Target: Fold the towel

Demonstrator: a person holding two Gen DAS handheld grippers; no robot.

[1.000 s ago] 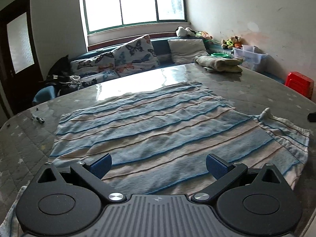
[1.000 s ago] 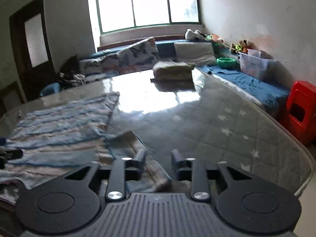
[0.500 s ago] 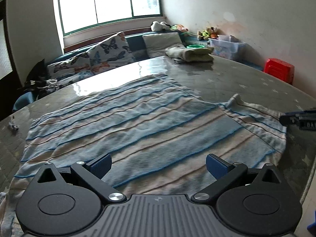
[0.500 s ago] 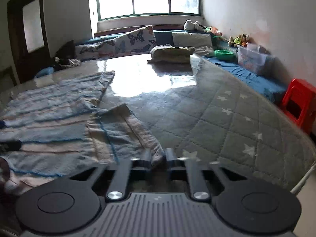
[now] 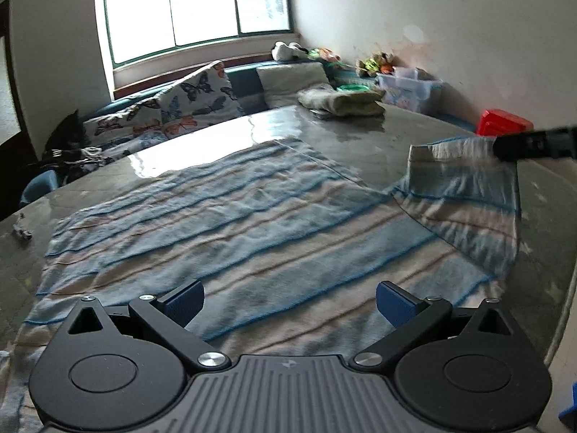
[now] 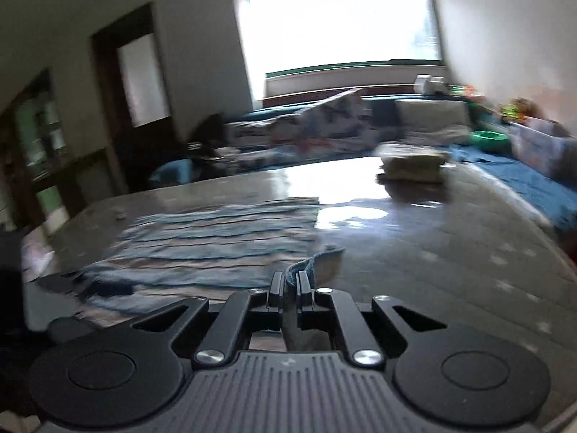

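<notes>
One striped towel point(image 5: 230, 231) is lying spread across the table point(image 5: 360, 144), its right corner point(image 5: 465, 151) lifted clear of the surface and hanging from the right gripper point(image 6: 287, 283), whose jaws are clenched on that corner with cloth showing between them. The left gripper point(image 5: 288, 299) is hovering over the near edge of the towel, jaws released and wide apart, holding nothing. One second towel, folded point(image 5: 342, 103), is sitting at the far side of the table, well apart from the striped one. One red stool point(image 5: 503, 121) is standing beyond the table edge on the right. Half a second ago the right corner was lying flat on the table; it is now raised. The right wrist view is now blurring with motion and is looking more toward the door point(image 6: 133, 86).
</notes>
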